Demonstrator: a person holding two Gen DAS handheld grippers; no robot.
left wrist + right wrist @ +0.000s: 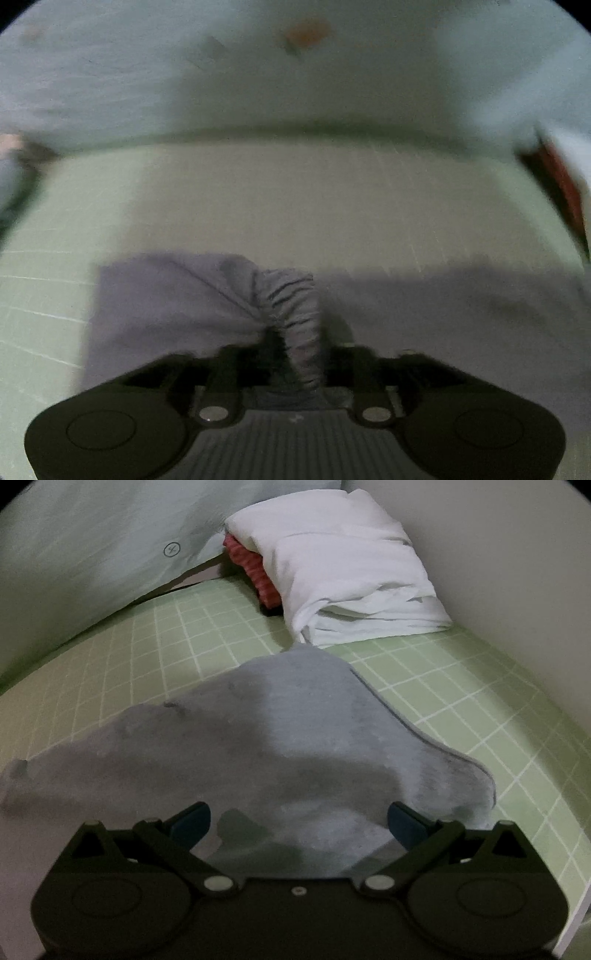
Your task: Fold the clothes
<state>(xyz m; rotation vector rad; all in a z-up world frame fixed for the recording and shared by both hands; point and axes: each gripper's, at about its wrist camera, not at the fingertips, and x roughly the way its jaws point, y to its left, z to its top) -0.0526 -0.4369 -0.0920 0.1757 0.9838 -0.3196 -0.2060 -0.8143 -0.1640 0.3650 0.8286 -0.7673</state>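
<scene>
Green grid mat [229, 627] w/ grey garment [280, 731] under open right gripper [299, 821].

A green mattress cover [207, 635] with a white grid fills the foreground; behind it leans a pale green pillow [92, 554], with a plain white wall [498, 554] beside it. Light is dim.

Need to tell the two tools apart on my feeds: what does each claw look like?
Both are black, with two round housings, silver pivot pins and angled link arms. The right claw has dark blue pads. The left claw has a ribbed grey centre plate; its pads are too blurred to tell.
</scene>
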